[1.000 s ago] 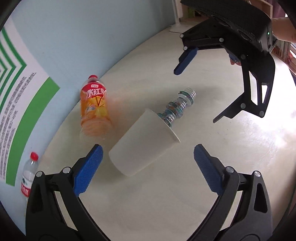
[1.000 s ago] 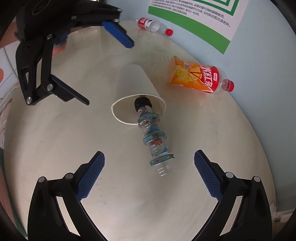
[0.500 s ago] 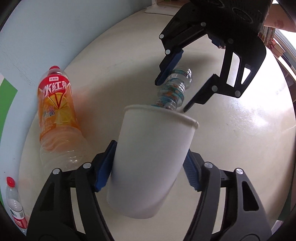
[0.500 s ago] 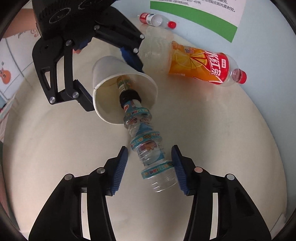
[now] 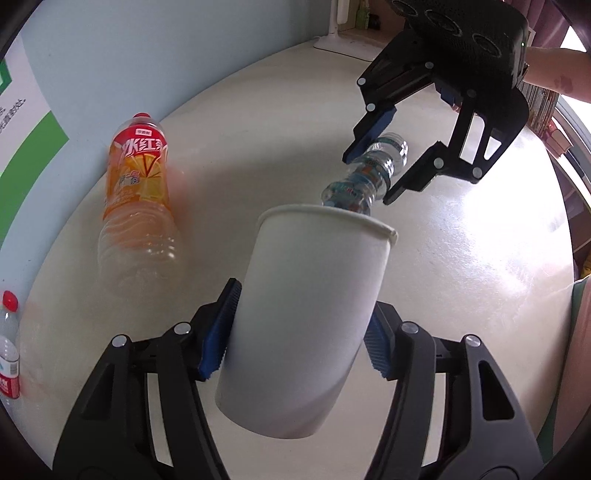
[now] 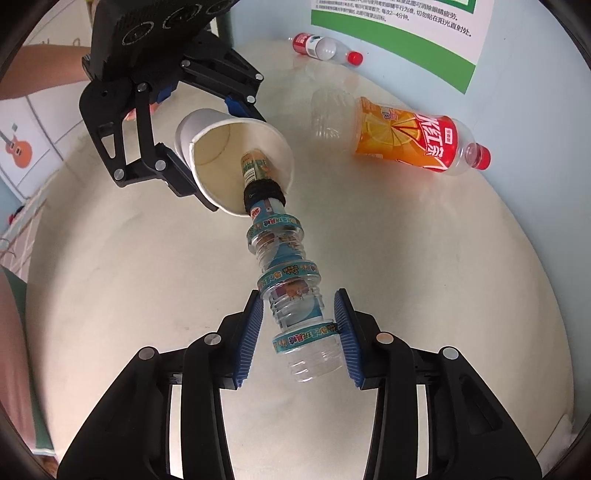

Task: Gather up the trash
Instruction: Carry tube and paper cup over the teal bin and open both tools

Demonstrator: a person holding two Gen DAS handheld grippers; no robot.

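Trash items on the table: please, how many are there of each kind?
Plastic bottles: 3, the ridged clear bottle, the orange drink bottle, the small red-capped bottle
Paper cups: 1, the white cup
Total: 4

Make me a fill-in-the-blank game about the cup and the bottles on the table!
1. The left tongs are squeezing a white paper ____.
2. The right tongs hold a clear ridged bottle whose black-capped end pokes ____ the paper cup.
3. The orange drink bottle lies on its side and has a ____ cap.
4. Nothing grips the small water bottle, which lies by the ____ poster.

Missing words: cup; into; red; green-and-white
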